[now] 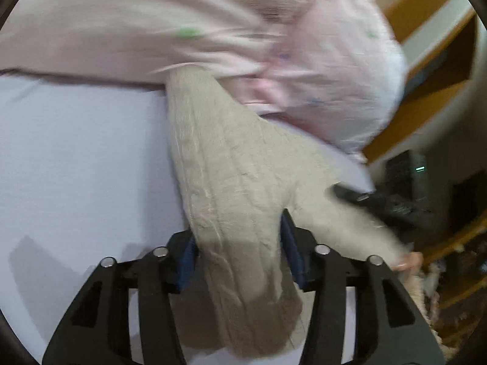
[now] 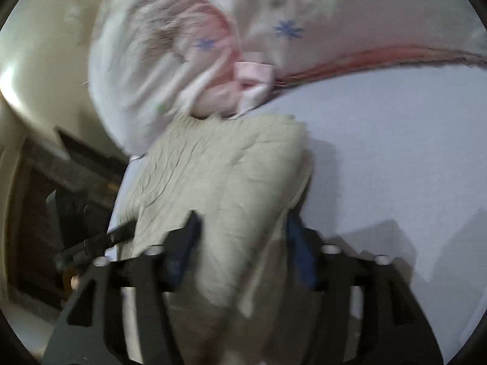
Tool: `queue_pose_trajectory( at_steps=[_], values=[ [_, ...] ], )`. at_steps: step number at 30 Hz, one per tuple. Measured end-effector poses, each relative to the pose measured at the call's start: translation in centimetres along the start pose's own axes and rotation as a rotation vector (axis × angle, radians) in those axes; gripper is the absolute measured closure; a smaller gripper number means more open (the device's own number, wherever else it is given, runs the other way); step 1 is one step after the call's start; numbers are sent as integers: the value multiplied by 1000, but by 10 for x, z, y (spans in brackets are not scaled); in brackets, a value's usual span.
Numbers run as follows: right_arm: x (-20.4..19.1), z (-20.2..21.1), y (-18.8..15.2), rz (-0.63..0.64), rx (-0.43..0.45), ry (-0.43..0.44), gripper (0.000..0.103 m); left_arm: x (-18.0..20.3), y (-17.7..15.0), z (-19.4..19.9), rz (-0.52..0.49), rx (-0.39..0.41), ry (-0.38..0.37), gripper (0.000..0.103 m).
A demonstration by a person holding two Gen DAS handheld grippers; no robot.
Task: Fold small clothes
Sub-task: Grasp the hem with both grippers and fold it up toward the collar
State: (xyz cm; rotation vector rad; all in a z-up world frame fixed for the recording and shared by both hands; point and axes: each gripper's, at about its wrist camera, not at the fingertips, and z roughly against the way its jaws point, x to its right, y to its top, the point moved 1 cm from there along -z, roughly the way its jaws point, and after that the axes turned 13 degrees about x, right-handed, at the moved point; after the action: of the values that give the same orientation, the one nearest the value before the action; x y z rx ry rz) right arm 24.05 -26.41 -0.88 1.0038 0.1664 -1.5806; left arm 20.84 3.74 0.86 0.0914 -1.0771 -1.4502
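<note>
Beige ribbed knit garment (image 1: 231, 164) is held off the pale lavender sheet (image 1: 76, 152) by both grippers. L gripper (image 1: 239, 243): fingers closed in on a bunched fold of the knit, cloth draping down btwn them. R gripper (image 2: 243, 237): same, fingers pinching the knit from either side. Far end of the garment touches a pink pillow w/ blue star print (image 2: 213, 45). Both views motion-blurred. R gripper also visible at the knit's far edge in left wrist view.

Motion blur smeared the pink bedding (image 1: 188, 24); the beige knit garment's (image 1: 231, 164) lower end ran off-frame, possibly still bunched.
</note>
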Motion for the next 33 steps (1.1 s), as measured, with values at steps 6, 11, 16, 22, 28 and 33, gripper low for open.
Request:
queue_pose_trajectory(
  at_steps=[6,11,16,22,28,33],
  values=[
    [29,14,20,-192,129,36,22,2,-5,21,-41,56,10,36],
    [-5,-14,30,8,97,-32,85,-6,-12,6,-48,4,45,34],
    [-8,-29,38,235,144,-339,90,-8,-12,-3,-53,10,49,34],
    [-41,50,25,287,354,-383,35,11,-15,40,-203,109,151,20],
    [-91,112,-41,301,365,103,9,24,-48,95,-252,200,306,1],
    [-56,40,-68,249,128,-153,8,23,-76,87,-221,127,313,1]
  ],
)
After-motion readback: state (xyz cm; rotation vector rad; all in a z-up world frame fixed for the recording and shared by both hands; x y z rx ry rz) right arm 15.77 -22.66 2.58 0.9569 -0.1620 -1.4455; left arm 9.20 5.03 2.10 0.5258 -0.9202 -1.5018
